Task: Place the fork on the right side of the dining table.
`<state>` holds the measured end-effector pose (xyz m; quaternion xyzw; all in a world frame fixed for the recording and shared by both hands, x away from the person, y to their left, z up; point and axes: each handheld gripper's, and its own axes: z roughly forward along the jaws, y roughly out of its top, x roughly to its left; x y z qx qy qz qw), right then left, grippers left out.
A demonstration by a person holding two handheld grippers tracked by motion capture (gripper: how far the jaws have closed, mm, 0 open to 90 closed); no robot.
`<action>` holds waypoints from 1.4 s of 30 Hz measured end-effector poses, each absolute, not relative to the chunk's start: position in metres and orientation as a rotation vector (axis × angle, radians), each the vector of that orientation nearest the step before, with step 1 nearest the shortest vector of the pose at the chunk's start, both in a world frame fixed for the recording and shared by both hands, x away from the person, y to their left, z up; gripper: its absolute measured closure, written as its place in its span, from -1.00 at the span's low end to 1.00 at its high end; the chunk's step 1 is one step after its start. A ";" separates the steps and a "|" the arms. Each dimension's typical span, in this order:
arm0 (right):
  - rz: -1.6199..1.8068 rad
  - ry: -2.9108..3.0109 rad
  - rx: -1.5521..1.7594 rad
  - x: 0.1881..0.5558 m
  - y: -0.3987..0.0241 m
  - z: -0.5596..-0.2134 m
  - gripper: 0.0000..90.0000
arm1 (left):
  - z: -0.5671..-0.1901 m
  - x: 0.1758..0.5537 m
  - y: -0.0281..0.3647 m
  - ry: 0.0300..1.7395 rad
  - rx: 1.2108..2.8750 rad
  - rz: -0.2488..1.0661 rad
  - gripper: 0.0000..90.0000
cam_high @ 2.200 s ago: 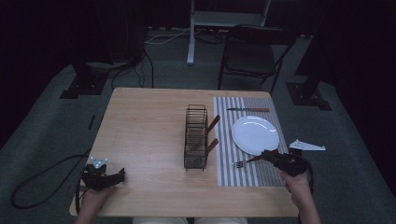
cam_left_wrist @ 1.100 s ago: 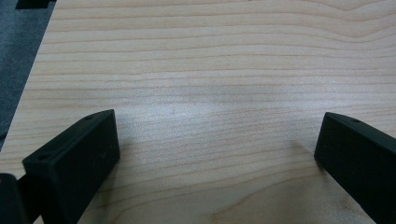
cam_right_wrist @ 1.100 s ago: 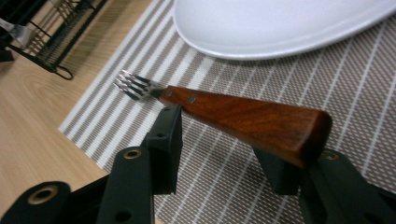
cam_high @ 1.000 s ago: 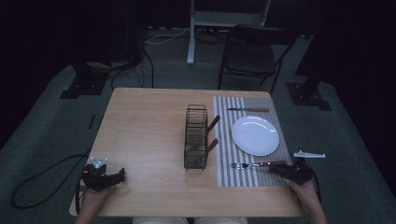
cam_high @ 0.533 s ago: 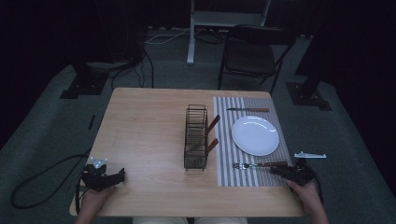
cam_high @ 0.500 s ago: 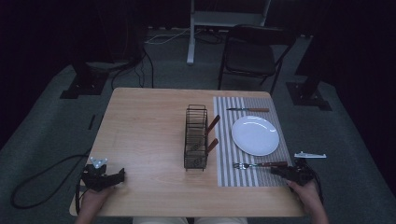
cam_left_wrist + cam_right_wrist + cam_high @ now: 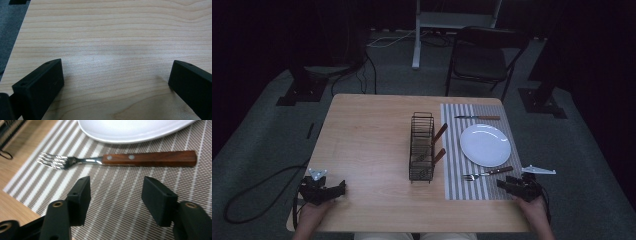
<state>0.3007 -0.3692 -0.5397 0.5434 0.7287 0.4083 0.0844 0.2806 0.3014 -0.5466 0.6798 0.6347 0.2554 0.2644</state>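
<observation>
Setting a place, probably: we hold the right gripper open and empty just short of the fork beside the plate; the left gripper gapes idle.

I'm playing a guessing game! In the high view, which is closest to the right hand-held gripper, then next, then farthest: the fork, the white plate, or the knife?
From the right hand-held gripper:
1. Fork: lying on the striped mat just ahead of the gripper, near edge.
2. White plate: middle of the mat, beyond the fork.
3. Knife: far end of the mat, past the plate.
</observation>
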 end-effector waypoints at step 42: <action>0.827 1.842 1.668 0.257 -0.325 -0.550 -0.73 | -0.547 0.280 0.301 1.713 1.838 0.688 -0.99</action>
